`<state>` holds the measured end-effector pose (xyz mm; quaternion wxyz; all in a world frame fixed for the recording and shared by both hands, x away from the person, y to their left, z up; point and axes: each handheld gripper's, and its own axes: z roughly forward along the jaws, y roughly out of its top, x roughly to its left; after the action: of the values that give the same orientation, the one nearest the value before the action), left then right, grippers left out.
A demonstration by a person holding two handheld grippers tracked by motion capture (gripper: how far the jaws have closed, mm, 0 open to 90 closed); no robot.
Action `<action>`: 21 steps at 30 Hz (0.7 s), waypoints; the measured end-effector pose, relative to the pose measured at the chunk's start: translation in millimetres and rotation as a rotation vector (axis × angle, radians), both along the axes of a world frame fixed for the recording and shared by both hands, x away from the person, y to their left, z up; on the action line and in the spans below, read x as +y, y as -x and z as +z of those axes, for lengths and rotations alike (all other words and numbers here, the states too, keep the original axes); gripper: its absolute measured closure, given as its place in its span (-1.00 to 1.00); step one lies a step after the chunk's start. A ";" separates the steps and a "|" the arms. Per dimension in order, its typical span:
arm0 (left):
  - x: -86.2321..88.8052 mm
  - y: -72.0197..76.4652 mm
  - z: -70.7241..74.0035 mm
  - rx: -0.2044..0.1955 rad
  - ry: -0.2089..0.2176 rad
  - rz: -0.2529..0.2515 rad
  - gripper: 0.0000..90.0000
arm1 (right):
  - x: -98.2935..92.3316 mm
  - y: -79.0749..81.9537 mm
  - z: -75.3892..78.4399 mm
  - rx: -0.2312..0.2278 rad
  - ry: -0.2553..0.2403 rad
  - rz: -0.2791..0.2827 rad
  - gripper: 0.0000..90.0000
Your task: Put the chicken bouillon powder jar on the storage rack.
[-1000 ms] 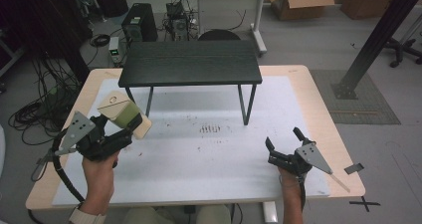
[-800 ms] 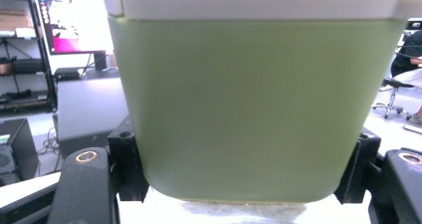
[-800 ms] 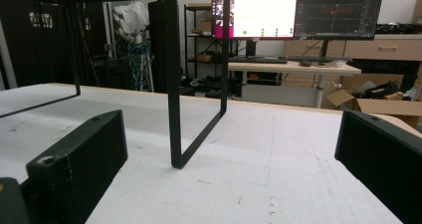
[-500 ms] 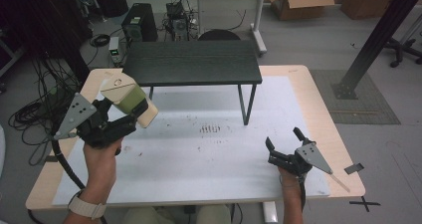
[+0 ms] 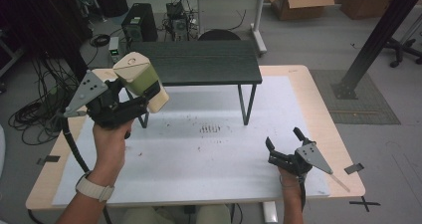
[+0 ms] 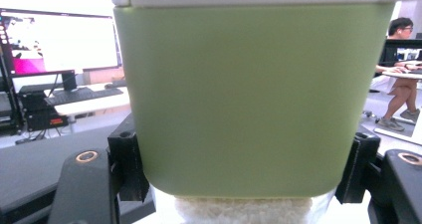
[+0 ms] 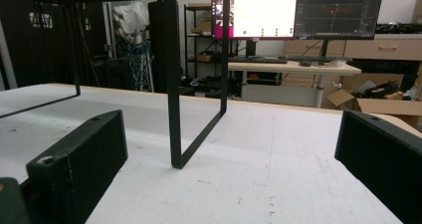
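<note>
Table: black shelf at back. My left tool grips the green container, tilted; it may slip. Right tool idle, jaws apart.

We see a container that looks like smooth plastic, with a matt green band and a cream lid; something white and grainy shows through its clear bottom; the left gripper and right gripper look like matt black plastic, a bit rough; the small shelf has a dark, wood-like top and thin black metal legs; the table has a pale wood edge under a white, paper-like sheet.
</note>
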<state>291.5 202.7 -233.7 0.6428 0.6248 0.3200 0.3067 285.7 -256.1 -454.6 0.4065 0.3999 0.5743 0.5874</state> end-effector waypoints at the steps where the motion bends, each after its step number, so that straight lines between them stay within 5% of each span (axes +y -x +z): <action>1: -1.2 -1.7 1.0 -0.001 0.002 -0.002 -0.35 | -0.1 0.0 0.0 -0.001 0.001 0.000 -1.00; 21: -31.5 -49.4 23.4 -0.002 0.038 -0.029 -0.35 | -0.3 -0.1 0.0 0.001 -0.004 0.000 -1.00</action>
<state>340.9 171.1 -210.3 0.6589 0.6169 0.3162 0.2919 285.9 -256.5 -454.6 0.4054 0.4008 0.5733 0.5885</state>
